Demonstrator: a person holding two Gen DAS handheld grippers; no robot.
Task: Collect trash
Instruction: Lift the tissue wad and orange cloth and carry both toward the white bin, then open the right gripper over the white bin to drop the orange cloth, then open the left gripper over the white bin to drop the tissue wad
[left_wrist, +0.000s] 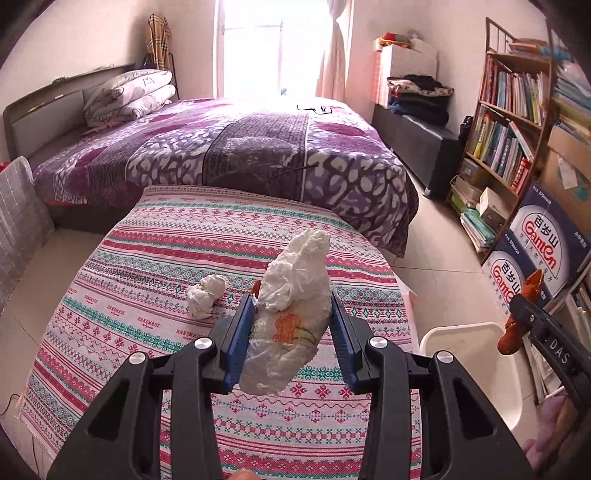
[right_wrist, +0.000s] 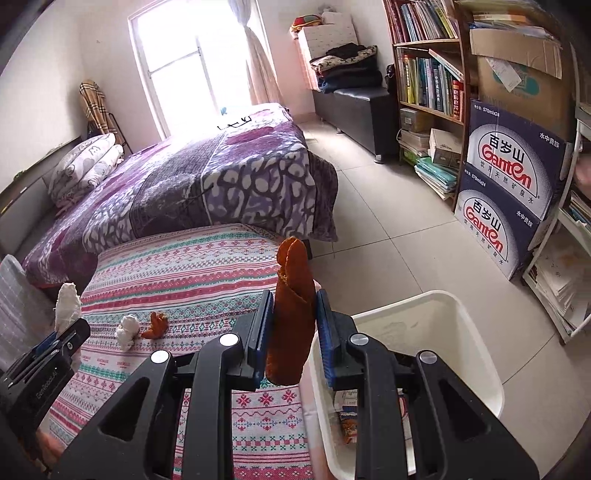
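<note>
My left gripper (left_wrist: 293, 317) is shut on a crumpled white tissue wad (left_wrist: 295, 295) with an orange print, held above the patterned tablecloth (left_wrist: 147, 332). My right gripper (right_wrist: 293, 314) is shut on a brown-orange peel (right_wrist: 293, 310), held upright by the table's right edge, beside the white bin (right_wrist: 424, 306). The right gripper and peel (left_wrist: 517, 314) also show in the left wrist view over the bin (left_wrist: 461, 328). A small tissue ball (left_wrist: 205, 295) lies on the cloth; it (right_wrist: 127, 330) sits next to a small orange peel scrap (right_wrist: 157, 325).
A bed with a purple blanket (left_wrist: 240, 147) stands behind the table. A bookshelf (right_wrist: 428, 74) and stacked Ganten boxes (right_wrist: 509, 192) line the right wall. The bin holds some wrappers (right_wrist: 347, 417). Tiled floor (right_wrist: 388, 229) lies between bed and shelf.
</note>
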